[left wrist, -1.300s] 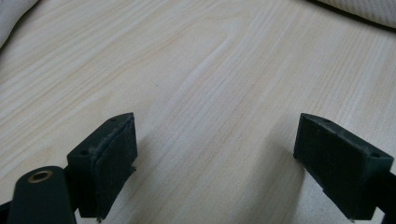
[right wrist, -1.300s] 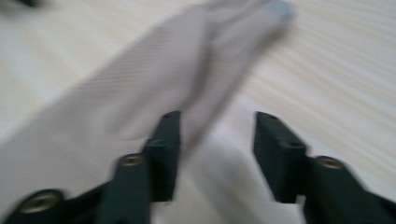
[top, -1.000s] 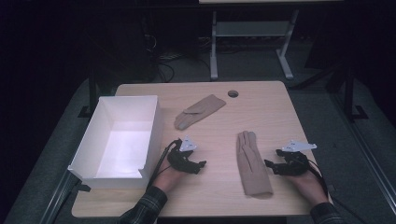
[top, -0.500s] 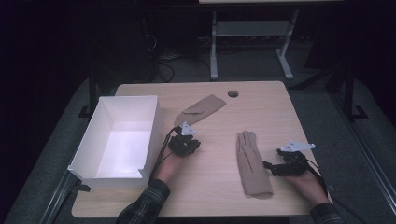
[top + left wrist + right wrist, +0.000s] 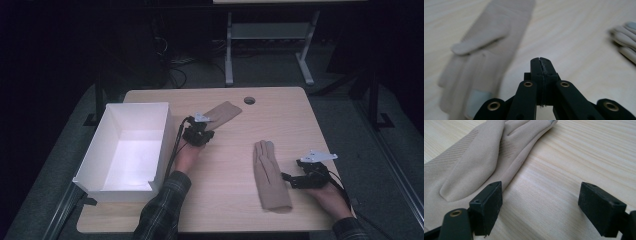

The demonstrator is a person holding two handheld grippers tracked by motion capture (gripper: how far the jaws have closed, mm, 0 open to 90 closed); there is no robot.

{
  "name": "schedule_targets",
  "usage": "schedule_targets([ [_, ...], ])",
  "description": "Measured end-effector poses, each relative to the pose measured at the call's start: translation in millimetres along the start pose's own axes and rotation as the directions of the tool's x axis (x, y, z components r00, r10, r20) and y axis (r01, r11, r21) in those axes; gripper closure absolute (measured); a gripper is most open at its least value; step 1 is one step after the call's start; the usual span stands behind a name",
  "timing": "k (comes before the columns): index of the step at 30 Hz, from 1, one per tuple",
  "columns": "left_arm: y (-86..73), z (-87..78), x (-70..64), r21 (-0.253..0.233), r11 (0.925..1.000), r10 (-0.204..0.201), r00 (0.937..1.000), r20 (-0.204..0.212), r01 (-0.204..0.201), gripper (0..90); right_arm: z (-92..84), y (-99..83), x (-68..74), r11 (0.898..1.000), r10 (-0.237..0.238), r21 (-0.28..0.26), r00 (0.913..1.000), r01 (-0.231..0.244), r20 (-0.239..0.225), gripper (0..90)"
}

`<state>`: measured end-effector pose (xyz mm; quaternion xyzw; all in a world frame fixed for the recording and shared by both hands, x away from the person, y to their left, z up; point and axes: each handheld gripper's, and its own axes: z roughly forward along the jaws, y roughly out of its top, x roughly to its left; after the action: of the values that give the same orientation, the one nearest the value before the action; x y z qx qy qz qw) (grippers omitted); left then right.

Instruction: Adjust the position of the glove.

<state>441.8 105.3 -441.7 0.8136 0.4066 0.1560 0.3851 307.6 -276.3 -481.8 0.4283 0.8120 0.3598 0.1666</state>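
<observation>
A light wooden table (image 5: 235, 200) carries a white box (image 5: 127, 150) at its left edge. Two beige gloves lie flat — the far glove (image 5: 223, 112) just beyond the left gripper (image 5: 201, 131), jaws pressed together, and the near glove (image 5: 269, 175) beside the right gripper (image 5: 290, 180), jaws spread wide, empty.

**A dim lab or office workspace**

A light wooden desk (image 5: 280, 107) with a round cable hole (image 5: 249, 100) near its far edge stands on grey carpet (image 5: 345, 120). Beyond the far edge, 1 pale metal table frame (image 5: 270, 35) rises, with loose cables (image 5: 185, 67) lying on the floor beside it. The surroundings are dark, without household furnishings.
</observation>
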Motion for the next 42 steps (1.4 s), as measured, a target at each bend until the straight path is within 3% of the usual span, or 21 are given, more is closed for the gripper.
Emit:
schedule_targets([
  [4, 10.0, 11.0, 11.2, 0.001, 0.9998, -0.02, 0.9994, -0.03, 0.02, 89.5, 0.1, 0.0, 0.1, 1.0, 0.001, -0.001, 1.0, -0.001, -0.001, 19.2],
  [8, 14.5, 25.8, 18.1, 0.04, 0.9992, 0.0, 0.9989, -0.047, 0.002, 89.5, 0.0, 0.0, 0.1, 1.0, 0.001, -0.001, 1.0, -0.001, -0.001, 19.2],
  [16, 15.4, 45.6, 26.4, 0.057, 0.9981, -0.017, 0.9973, -0.071, 0.021, 89.4, 0.1, 0.0, 0.0, 1.0, 0.001, -0.001, 1.0, -0.001, -0.001, 19.1],
  [18, 12.5, 50.3, 27.7, 0.081, 0.9966, -0.01, 0.9974, -0.072, 0.016, 89.5, 0.1, 0.0, 0.0, 1.0, 0.001, -0.001, 1.0, -0.001, -0.001, 19.1],
  [30, 5.6, 41.4, 19.7, 0.097, 0.9946, -0.036, 0.9989, -0.032, 0.039, 89.8, 0.1, 0.0, 0.2, 1.0, 0.0, 0.0, 1.0, 0.0, -0.001, 19.0],
  [42, -21.5, 12.9, -14.8, 0.102, 0.9947, -0.017, 0.9996, 0.023, 0.014, 89.8, 0.1, 0.0, 0.3, 1.0, -0.001, 0.0, 1.0, 0.001, 0.0, 19.0],
])
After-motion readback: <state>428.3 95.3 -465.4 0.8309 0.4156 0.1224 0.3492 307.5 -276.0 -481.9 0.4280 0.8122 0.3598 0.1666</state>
